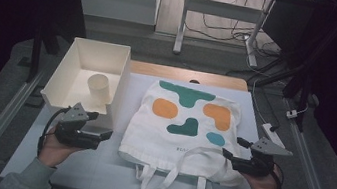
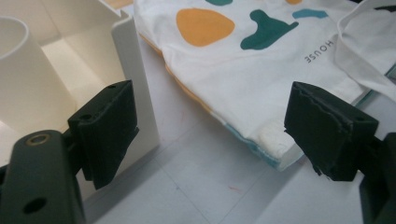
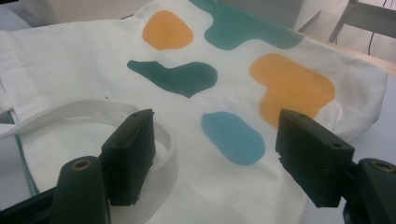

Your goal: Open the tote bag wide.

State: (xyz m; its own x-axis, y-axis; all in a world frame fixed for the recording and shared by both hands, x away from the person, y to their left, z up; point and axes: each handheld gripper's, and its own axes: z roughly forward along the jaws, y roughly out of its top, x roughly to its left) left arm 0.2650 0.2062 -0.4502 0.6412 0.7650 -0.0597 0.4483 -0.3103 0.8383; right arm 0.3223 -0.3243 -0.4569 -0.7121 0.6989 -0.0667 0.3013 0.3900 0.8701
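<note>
A white tote bag (image 1: 185, 122) printed with orange, green and blue blobs lies flat in the middle of the table, its handles (image 1: 169, 175) toward the near edge. My left gripper (image 1: 106, 134) hovers just left of the bag's near left corner (image 2: 275, 149). It is open (image 2: 212, 133), with bare table between the jaws. My right gripper (image 1: 226, 153) is at the bag's near right side, open (image 3: 217, 149) over the cloth by the blue blob (image 3: 233, 137). One handle strap (image 3: 93, 109) curves past its left jaw. Nothing is gripped.
A cream open box (image 1: 125, 68) stands at the back left, close to my left gripper (image 2: 135, 70), with a cream cylinder cup (image 1: 99, 87) upright inside it (image 2: 23, 74). Pale tabletop (image 1: 94, 169) lies along the near edge. Metal rails run down both table sides.
</note>
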